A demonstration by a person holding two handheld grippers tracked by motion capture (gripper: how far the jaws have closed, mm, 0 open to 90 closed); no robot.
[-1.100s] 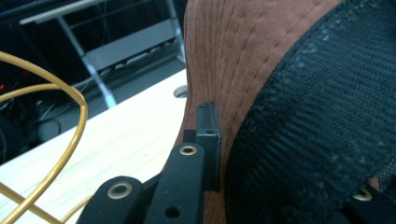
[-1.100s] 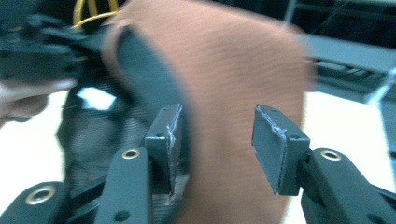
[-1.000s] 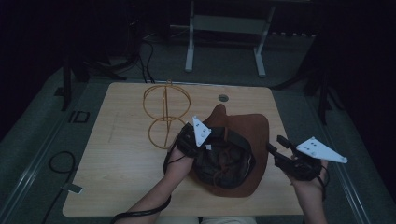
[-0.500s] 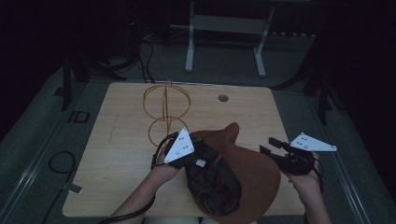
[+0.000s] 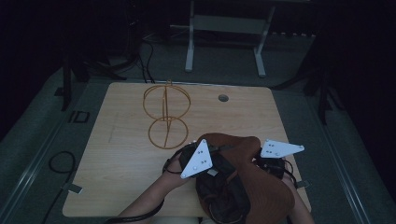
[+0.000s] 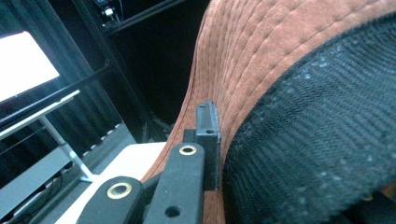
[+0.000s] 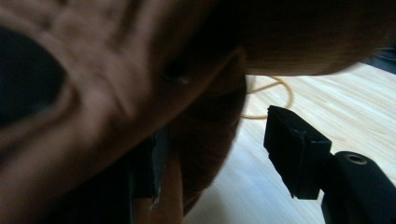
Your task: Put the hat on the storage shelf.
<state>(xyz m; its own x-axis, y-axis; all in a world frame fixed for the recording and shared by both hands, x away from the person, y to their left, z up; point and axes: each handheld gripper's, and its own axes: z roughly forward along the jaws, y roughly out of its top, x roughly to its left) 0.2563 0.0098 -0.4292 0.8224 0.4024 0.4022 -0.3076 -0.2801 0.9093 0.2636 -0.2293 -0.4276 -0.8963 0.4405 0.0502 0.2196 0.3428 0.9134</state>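
Brown hat (image 5: 261, 196) over table (image 5: 121, 158), left hand-held gripper (image 6: 208, 140) pinching brim, mesh lining close-up

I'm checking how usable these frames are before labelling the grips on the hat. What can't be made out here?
- Right gripper: in the right gripper view the blurred brown hat covers its left jaw, so contact cannot be judged.
- Left gripper: in the left gripper view the far jaw is hidden behind the hat brim.
- High view: the hat's near edge is cut off by the bottom of the picture, and dim light hides both grippers' jaws.
- Wire stand: its base is too thin to read.
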